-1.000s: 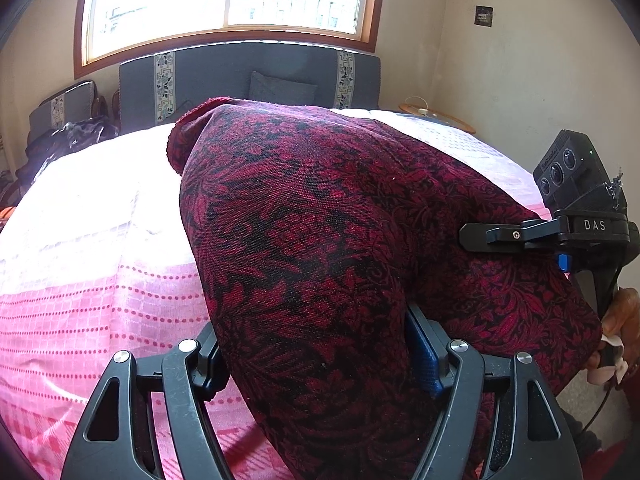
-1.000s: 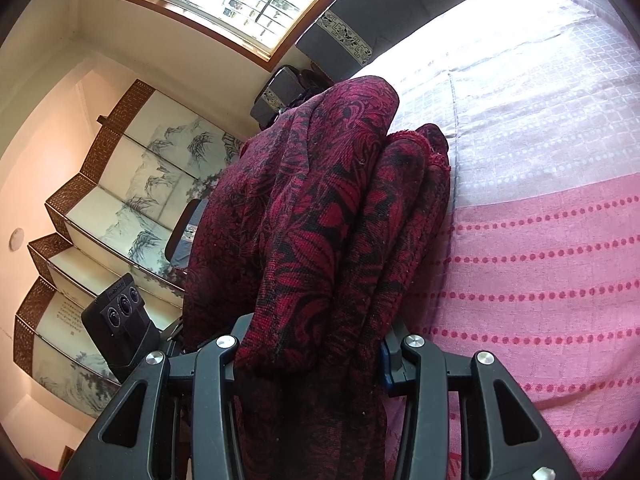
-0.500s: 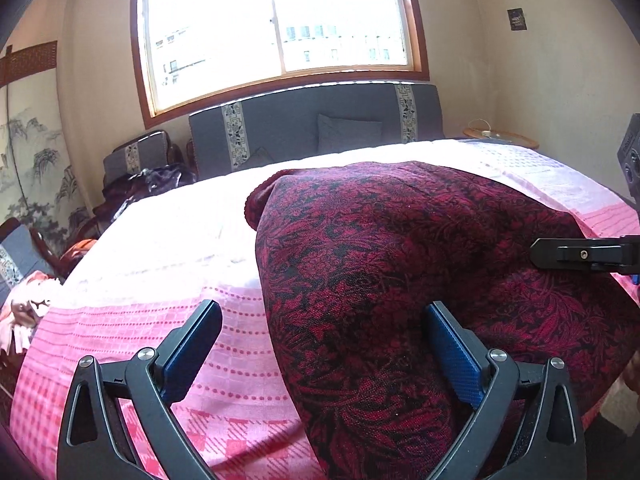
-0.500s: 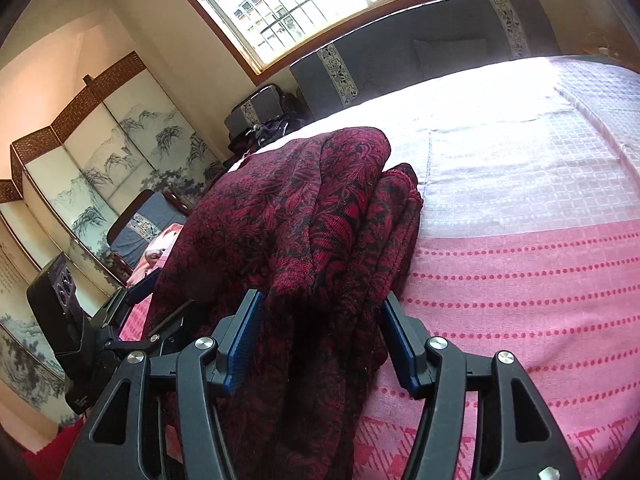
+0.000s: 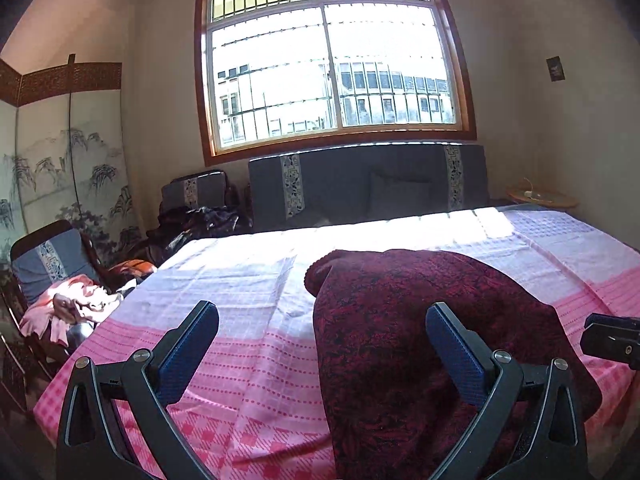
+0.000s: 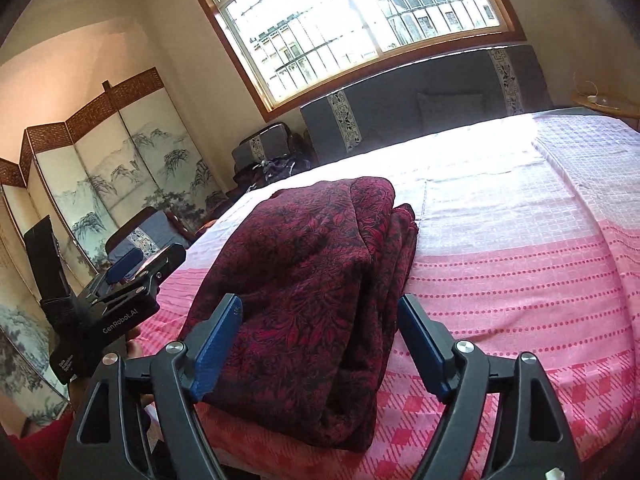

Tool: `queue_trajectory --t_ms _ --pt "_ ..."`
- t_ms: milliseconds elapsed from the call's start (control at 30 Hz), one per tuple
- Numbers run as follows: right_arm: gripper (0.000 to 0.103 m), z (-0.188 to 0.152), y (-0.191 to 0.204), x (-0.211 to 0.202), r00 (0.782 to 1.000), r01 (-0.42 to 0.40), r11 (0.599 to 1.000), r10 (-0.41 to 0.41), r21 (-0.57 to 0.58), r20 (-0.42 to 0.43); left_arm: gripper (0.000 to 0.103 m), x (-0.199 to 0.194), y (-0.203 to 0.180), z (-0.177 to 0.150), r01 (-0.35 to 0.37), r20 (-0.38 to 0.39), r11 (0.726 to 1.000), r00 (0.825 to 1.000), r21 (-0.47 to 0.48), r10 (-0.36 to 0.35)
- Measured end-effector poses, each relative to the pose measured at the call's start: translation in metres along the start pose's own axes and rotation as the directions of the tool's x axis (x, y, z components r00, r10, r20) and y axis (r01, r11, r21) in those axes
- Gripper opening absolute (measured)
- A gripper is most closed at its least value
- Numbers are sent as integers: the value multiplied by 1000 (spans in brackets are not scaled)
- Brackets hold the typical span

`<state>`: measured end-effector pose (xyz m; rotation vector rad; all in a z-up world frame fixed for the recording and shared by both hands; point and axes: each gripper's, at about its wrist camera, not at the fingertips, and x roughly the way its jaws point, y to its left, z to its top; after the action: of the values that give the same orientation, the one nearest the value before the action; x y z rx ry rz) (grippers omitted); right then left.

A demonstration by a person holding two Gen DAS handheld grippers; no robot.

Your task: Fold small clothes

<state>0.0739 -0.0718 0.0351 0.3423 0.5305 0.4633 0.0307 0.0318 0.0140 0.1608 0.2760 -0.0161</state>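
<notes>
Above the folded garment [image 6: 312,264], left gripper [image 5: 322,344] and right gripper [image 6: 318,332], just opening, hold nothing.

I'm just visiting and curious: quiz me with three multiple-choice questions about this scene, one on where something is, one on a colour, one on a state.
1. Where does the garment lie?
A. on the bed
B. on the chair
C. on the floor

2. What colour is the garment?
A. plain white
B. dark red with a black pattern
C. blue

3. How is the right gripper?
A. shut on the garment
B. open, pads clear of the cloth
C. out of view

Answers:
1. A, it rests folded on the pink bedspread.
2. B, a red and black leafy weave shows in both views.
3. B, its jaws have just been opening; the fold lies between them, unpressed.
</notes>
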Motion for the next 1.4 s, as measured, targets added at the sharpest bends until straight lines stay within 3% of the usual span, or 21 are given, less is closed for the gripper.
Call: queue_trajectory --t_ms 200,567,933,1400 --pt "81 4 17 -6 999 -22 999 22 -23 28 103 -26 -4 19 15 67 1000 998 1 -15" --pt "85 -12 -10 -42 998 -42 999 43 -31 49 103 -48 -7 40 55 119 998 992 -20 -52" --pt "87 -9 -10 -46 998 -22 998 25 -54 62 103 -51 -13 43 86 106 996 991 -15 -84" --pt "92 -12 -10 -47 998 -9 998 12 -58 54 103 -36 -22 37 148 18 989 989 1 -148"
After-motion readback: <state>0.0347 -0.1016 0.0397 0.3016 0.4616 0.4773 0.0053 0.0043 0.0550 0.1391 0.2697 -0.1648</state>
